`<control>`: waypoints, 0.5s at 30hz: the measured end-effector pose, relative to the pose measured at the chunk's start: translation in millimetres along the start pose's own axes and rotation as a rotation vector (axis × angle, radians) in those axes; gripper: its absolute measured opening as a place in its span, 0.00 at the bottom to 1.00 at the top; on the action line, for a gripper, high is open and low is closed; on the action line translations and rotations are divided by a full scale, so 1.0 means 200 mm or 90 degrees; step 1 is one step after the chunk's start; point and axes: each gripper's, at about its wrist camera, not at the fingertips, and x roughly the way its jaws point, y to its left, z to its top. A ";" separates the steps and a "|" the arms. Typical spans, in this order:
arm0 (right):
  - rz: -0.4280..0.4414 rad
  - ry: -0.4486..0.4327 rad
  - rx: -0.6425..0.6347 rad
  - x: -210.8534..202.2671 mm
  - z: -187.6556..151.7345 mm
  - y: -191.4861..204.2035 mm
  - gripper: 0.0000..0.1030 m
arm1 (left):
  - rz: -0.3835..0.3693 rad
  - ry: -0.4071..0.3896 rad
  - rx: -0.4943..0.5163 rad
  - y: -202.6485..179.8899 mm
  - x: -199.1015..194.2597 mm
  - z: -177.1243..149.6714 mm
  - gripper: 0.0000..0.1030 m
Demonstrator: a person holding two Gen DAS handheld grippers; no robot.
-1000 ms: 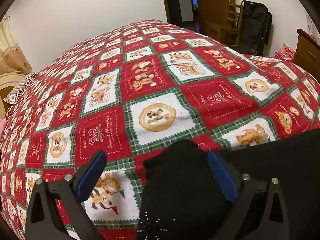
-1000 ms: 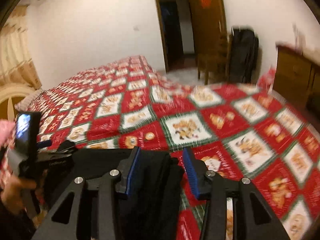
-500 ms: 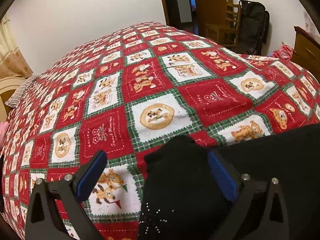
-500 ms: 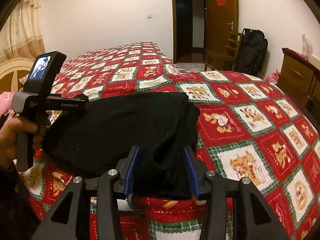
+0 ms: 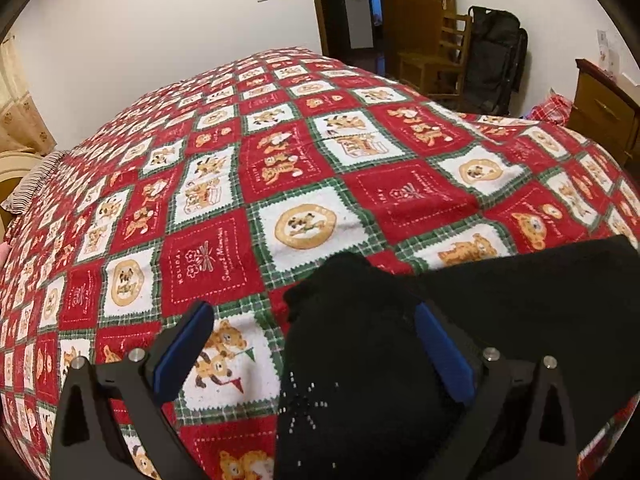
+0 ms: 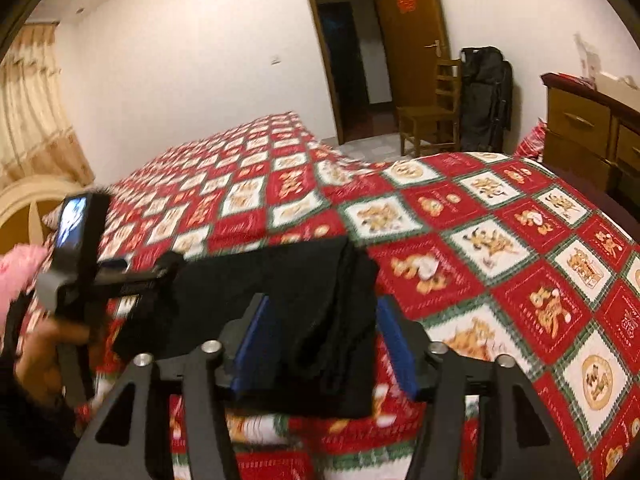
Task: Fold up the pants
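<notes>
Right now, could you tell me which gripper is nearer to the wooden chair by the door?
Right. The right gripper sits at the end of the black pants toward the wooden chair; the left gripper sits at their opposite end, farther from it.

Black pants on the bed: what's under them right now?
The black pants lie on the red teddy-bear bedspread, which shows all round them. Whatever lies directly beneath the fabric is covered and cannot be seen.

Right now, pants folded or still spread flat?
Folded. The black pants lie as a compact bundle on the bedspread, with stacked layer edges visible at the right end.
</notes>
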 end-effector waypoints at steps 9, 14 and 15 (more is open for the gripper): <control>0.013 0.035 0.110 0.17 0.06 -0.13 0.60 | -0.098 0.007 -0.002 -0.01 -0.03 -0.06 1.00; -0.004 0.076 0.096 0.27 0.00 -0.14 0.60 | -0.129 0.039 -0.039 0.02 0.03 -0.09 1.00; 0.004 0.081 0.106 0.28 -0.01 -0.14 0.60 | -0.134 0.045 -0.046 0.03 0.04 -0.09 1.00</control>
